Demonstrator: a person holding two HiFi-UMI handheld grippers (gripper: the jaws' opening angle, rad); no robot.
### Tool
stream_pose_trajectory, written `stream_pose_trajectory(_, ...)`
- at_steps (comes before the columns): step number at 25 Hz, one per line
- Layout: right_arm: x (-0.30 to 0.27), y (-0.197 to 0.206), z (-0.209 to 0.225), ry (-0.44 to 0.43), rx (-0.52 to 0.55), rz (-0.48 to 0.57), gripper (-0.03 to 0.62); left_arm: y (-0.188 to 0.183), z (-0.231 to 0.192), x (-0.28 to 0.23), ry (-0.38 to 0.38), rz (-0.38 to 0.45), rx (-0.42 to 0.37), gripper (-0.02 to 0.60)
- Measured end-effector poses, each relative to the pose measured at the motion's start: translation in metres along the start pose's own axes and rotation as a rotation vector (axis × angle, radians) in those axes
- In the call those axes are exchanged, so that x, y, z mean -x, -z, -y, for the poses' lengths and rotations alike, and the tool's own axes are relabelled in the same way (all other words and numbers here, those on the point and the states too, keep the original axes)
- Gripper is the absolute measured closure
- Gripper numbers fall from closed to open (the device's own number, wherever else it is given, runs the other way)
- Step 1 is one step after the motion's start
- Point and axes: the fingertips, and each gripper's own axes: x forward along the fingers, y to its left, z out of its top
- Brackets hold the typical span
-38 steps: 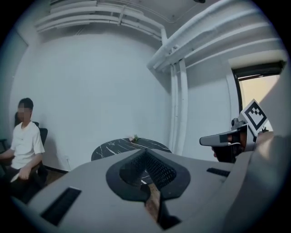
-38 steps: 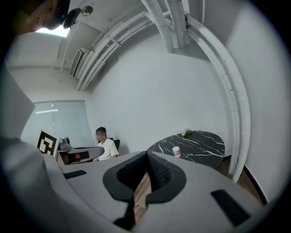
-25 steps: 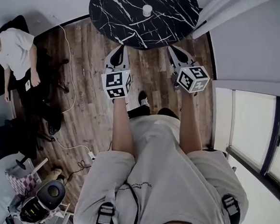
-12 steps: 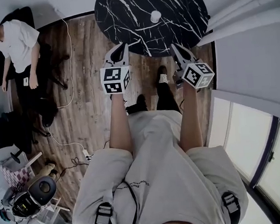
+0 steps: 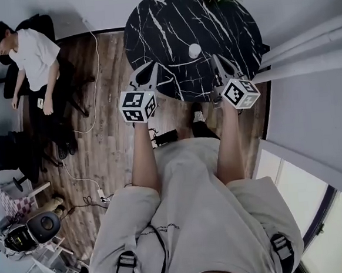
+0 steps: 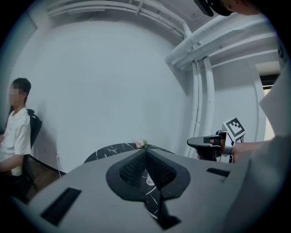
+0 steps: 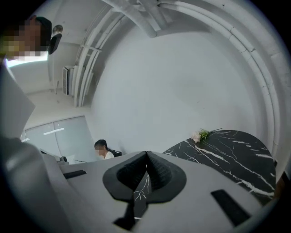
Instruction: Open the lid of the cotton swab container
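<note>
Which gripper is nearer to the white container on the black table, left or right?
Right. In the head view the right gripper points at a spot just below and right of the container. The left gripper is farther off, below and left of it.

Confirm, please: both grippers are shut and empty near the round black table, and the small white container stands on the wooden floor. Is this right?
No. The small white container stands on the round black table, not on the wooden floor; the head view shows it. The left gripper and right gripper are shut and empty near that table.
</note>
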Motion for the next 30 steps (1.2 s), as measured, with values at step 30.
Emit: stream_pose_trajectory(30, -0.142, 0.114, 0.124, -0.24, 0.52, -0.651, 0.547, 0.079, 0.038, -0.183, 0.021, -0.146, 0.027, 0.561)
